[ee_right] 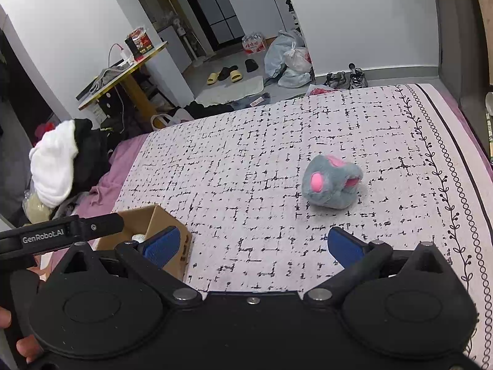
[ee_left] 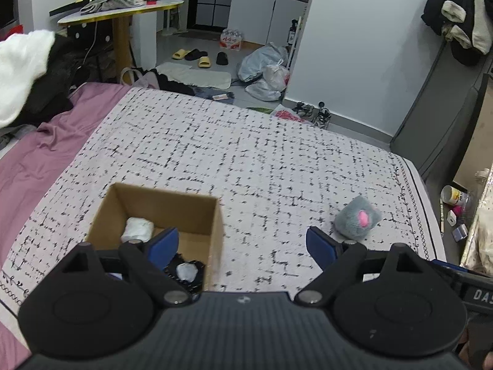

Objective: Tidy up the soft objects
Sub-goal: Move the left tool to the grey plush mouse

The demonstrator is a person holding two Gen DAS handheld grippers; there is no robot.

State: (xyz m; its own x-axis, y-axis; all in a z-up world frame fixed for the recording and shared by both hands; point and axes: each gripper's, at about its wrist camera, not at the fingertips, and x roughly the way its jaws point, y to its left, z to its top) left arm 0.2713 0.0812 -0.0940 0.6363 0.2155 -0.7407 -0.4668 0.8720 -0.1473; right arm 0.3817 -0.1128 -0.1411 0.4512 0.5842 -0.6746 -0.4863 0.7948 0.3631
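A grey plush toy with pink patches (ee_right: 331, 185) lies on the patterned bedspread (ee_right: 262, 160), ahead and slightly right of my right gripper (ee_right: 251, 245), which is open with nothing between its blue pads. In the left wrist view the same plush toy (ee_left: 359, 217) sits to the right, just past the right fingertip. My left gripper (ee_left: 243, 243) is open and holds nothing, hanging over the right edge of an open cardboard box (ee_left: 212, 212). Inside the box lie a white soft bundle (ee_left: 137, 228) and a dark item with a white lump (ee_left: 186, 271).
The cardboard box (ee_right: 168, 219) shows at the left in the right wrist view, partly behind the other gripper's handle (ee_right: 61, 231). A pile of white and black clothes (ee_right: 61, 166) lies on the pink sheet at the left. The bed's edge runs along the right, beside clutter on the floor.
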